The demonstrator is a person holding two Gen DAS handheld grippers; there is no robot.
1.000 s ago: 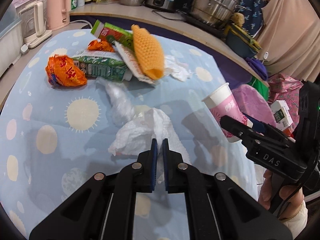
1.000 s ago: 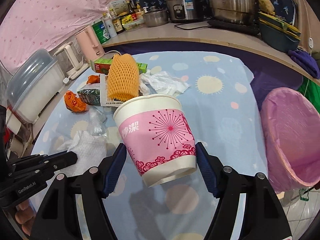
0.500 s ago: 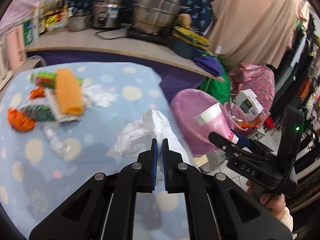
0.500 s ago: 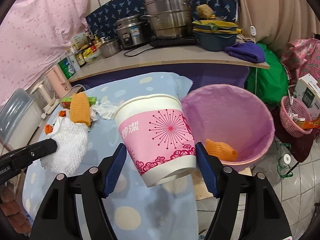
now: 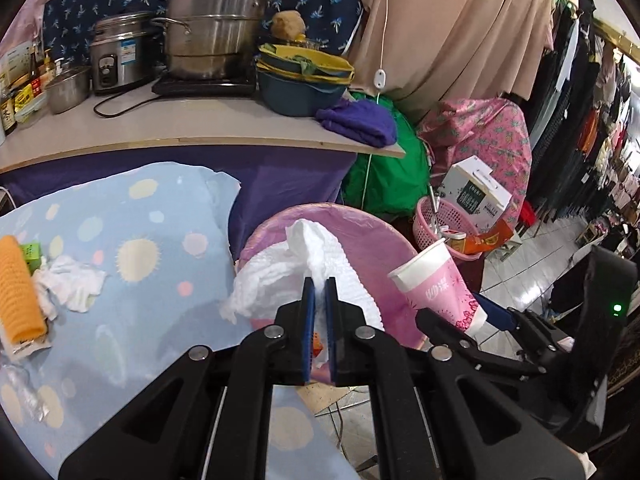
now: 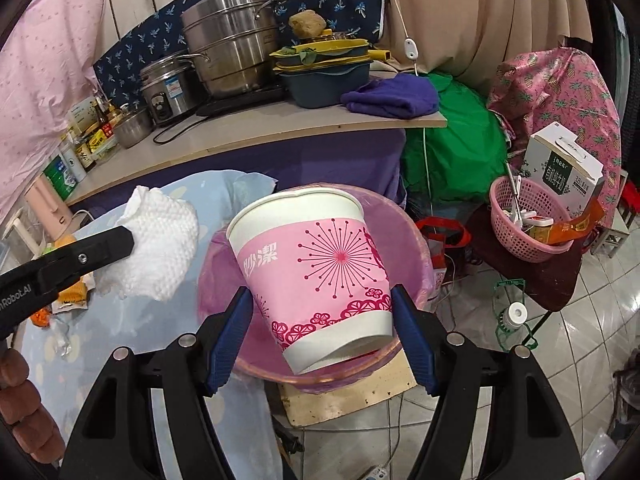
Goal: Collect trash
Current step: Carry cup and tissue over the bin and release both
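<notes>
Both grippers have swung off the table toward the pink bin, which now fills the middle of each view instead of the spread of litter seen a second ago. Left gripper is clenched on a crumpled white tissue, which bulges up past the blue pads and hangs over the bin's near rim, beside the table edge. Right gripper grasps a pink paper cup by its sides, tilted with its mouth up and away, directly over the bin's opening. In the left view the cup sits just right of the tissue, the two grippers close together but apart.

On the blue spotted tablecloth some trash remains: an orange foam net at the far left, a second wad of tissue touching it, a green carton peeking out behind.

Around the bin: a purple-draped counter behind it carrying a steel steamer pot, a rice cooker, a stack of basins and a purple cloth. A green bag is wedged behind the bin, and a pink basket with a white box stands to its right on a dark stand. A flat board lies under the bin on the tiled floor.
</notes>
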